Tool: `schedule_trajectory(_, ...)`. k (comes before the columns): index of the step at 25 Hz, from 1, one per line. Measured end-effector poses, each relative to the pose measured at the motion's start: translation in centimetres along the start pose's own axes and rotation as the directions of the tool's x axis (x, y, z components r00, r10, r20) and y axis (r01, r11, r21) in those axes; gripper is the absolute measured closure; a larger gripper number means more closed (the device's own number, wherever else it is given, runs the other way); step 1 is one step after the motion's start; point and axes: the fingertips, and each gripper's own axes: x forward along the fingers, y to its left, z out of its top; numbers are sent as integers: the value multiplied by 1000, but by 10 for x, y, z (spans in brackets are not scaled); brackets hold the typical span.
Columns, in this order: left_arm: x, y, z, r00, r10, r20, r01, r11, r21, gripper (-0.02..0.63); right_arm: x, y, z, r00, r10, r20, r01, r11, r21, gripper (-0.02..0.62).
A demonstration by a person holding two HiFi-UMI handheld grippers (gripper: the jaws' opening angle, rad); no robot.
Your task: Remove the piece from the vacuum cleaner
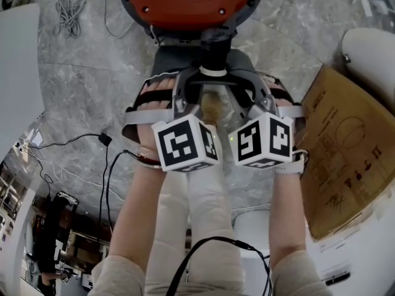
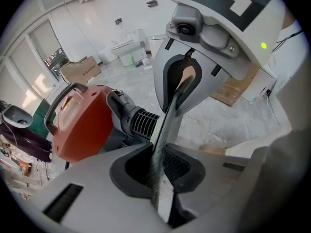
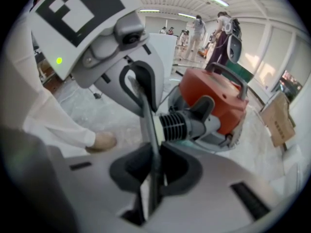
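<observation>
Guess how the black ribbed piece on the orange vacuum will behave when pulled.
Probably stiff: the black ribbed piece looks like moulded plastic. Its ribs should help against slipping. It is plugged into the vacuum cleaner, so the body might drag along.

— Where is free room seen round the hose cuff [image 1: 213, 71]?

— Bare floor [image 1: 80, 97] is left open from nine to ten o'clock. It is crossed only by black cables [image 1: 106, 165] at eight and bounded by a white panel [image 1: 18, 66] farther out. A coiled cord [image 1: 68, 14] lies at eleven.

— And what is blocked?

— Twelve o'clock is closed off by the vacuum cleaner [image 1: 185, 5]. Three to four is taken up by a cardboard box [image 1: 345, 159], and two by a white rounded object [image 1: 370, 48]. Six is filled by the person's legs [image 1: 197, 214]. Hardly any gap is left between the left gripper [image 1: 199, 79] and the right gripper [image 1: 229, 79] at the cuff.
</observation>
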Motion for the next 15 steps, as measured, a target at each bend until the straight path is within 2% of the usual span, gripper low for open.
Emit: schedule_trajectory(15,-3,-8,-5,1000,-16,-4,16,1000,-12,543,-3,7,2,999,-29,-22,29,1000,-2,549)
